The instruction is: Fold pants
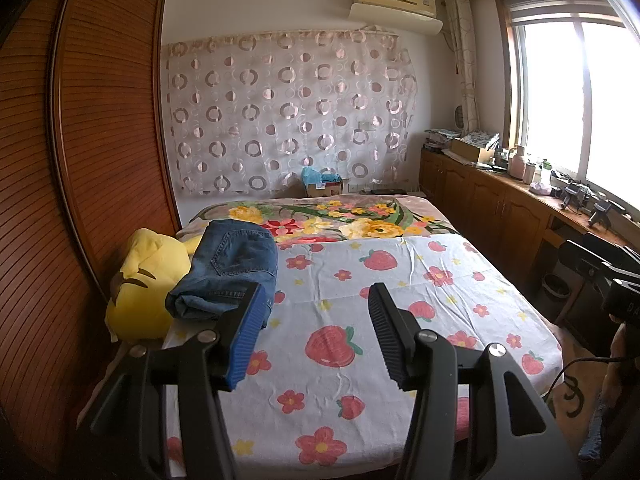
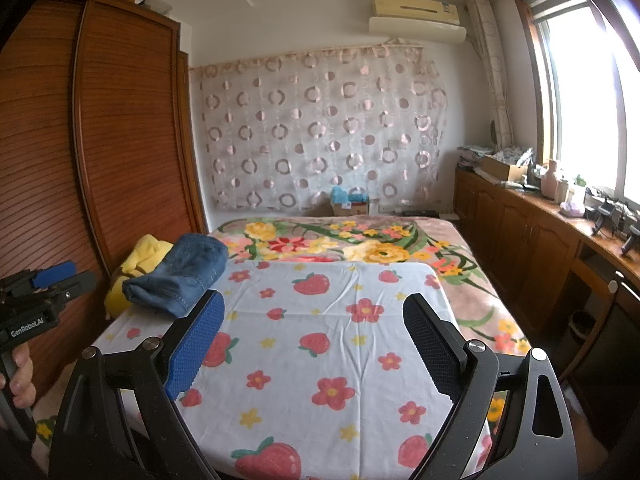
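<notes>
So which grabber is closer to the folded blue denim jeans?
Left. The left gripper hangs open right beside the folded blue denim jeans, its blue finger pad overlapping their near edge in view. The right gripper is open too, farther off to their right.

Strawberry sheet point(image 2: 320, 340) open; folded jeans point(image 2: 180, 276), yellow plush point(image 1: 144, 284) crowd left edge.

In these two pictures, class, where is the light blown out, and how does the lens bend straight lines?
Left wrist view: the window glares white, detail lost; the wardrobe edges bow outward. Right wrist view: the same window is overexposed, and the wardrobe curves too.
</notes>
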Demonstrator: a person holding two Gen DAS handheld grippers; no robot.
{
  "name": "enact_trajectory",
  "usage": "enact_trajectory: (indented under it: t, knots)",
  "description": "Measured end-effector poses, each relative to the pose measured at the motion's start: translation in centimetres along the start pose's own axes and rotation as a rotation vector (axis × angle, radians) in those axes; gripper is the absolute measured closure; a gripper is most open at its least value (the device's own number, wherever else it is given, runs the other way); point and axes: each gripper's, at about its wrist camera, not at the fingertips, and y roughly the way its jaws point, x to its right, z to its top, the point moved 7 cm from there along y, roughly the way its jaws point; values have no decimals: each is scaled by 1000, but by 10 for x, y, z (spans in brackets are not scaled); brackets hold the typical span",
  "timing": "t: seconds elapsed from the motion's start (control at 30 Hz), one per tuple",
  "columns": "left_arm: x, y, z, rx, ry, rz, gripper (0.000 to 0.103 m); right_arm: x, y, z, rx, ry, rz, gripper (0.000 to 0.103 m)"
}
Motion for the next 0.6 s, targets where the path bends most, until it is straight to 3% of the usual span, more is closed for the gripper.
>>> enact_trajectory:
  t: [0.6]
  knots:
    - [0, 0, 1, -2, -1, 0, 50, 0, 0, 1, -2, 0, 0, 10]
